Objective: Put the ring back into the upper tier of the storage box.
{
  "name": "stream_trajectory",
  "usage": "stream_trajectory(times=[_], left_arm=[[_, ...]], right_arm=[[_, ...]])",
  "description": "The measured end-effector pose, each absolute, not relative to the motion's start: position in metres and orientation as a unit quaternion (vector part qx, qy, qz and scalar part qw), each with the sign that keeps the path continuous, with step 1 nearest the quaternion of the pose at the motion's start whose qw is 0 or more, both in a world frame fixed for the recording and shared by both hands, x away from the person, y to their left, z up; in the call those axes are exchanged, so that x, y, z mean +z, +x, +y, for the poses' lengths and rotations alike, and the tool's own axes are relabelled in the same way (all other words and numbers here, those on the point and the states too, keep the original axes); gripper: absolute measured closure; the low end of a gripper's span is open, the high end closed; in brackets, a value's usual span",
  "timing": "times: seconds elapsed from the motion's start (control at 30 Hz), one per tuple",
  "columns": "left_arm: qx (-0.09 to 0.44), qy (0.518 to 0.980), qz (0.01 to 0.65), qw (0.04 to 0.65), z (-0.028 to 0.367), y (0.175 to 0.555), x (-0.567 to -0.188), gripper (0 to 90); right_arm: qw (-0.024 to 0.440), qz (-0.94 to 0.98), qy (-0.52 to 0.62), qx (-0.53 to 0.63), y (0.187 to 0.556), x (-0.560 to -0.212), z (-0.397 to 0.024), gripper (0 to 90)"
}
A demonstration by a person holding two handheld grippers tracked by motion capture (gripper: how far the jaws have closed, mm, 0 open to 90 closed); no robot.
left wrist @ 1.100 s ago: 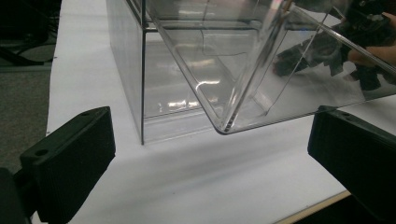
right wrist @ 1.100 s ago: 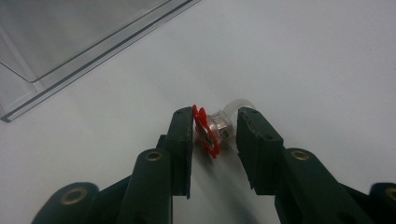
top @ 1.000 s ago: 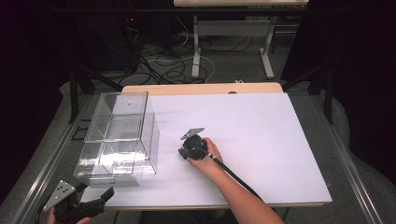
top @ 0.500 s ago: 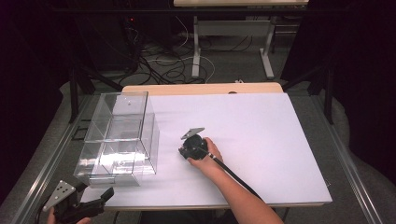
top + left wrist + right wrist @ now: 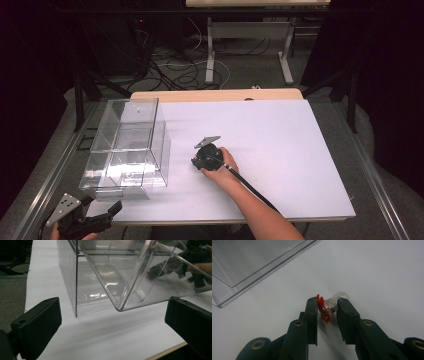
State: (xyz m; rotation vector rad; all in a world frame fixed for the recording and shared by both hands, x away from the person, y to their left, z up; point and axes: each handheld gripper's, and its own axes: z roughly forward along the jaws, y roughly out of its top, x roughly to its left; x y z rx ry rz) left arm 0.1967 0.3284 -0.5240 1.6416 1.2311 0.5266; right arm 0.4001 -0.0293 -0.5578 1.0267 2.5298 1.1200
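A small clear plastic piece with a red toothed part [image 5: 327, 307] sits on the white table between the jaws of my right gripper [image 5: 327, 303], and both pads press on it. In the high view the right gripper [image 5: 196, 162] rests low on the table just right of a clear plastic box [image 5: 130, 150], held by a hand; the small piece is too small to make out there. My left gripper [image 5: 111, 212] hovers at the table's near left corner. Its jaws stand wide apart with nothing between them [image 5: 112, 317], facing the box's near corner [image 5: 117, 290].
The clear box has inner dividers and stands on the left part of the white table top [image 5: 280, 150]. A cable [image 5: 250, 187] trails from the right gripper along the forearm. Dark floor with wires and a desk frame [image 5: 210, 55] lie beyond the far edge.
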Motion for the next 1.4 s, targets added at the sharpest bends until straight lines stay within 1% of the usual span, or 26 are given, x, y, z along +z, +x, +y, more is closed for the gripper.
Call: stream_trajectory(times=[0.37,0.77,1.23,1.3,1.4], left_arm=[[0.215,0.675,0.508,0.49,0.328,0.197,-0.524,1.1],[0.214,0.673,0.51,0.491,0.329,0.197,-0.524,1.1],[0.214,0.675,0.509,0.489,0.329,0.197,-0.524,1.1],[0.214,0.675,0.509,0.489,0.329,0.197,-0.524,1.1],[0.214,0.675,0.509,0.489,0.328,0.197,-0.525,1.2]], right_arm=[[0.086,0.851,0.337,0.394,0.398,-0.552,-0.031,71.2],[0.084,0.853,0.319,0.405,0.387,-0.534,-0.034,71.2],[0.065,0.855,0.309,0.411,0.371,-0.513,-0.035,71.3],[0.07,0.854,0.304,0.416,0.37,-0.512,-0.035,71.3],[0.058,0.853,0.311,0.415,0.366,-0.506,-0.035,71.3]])
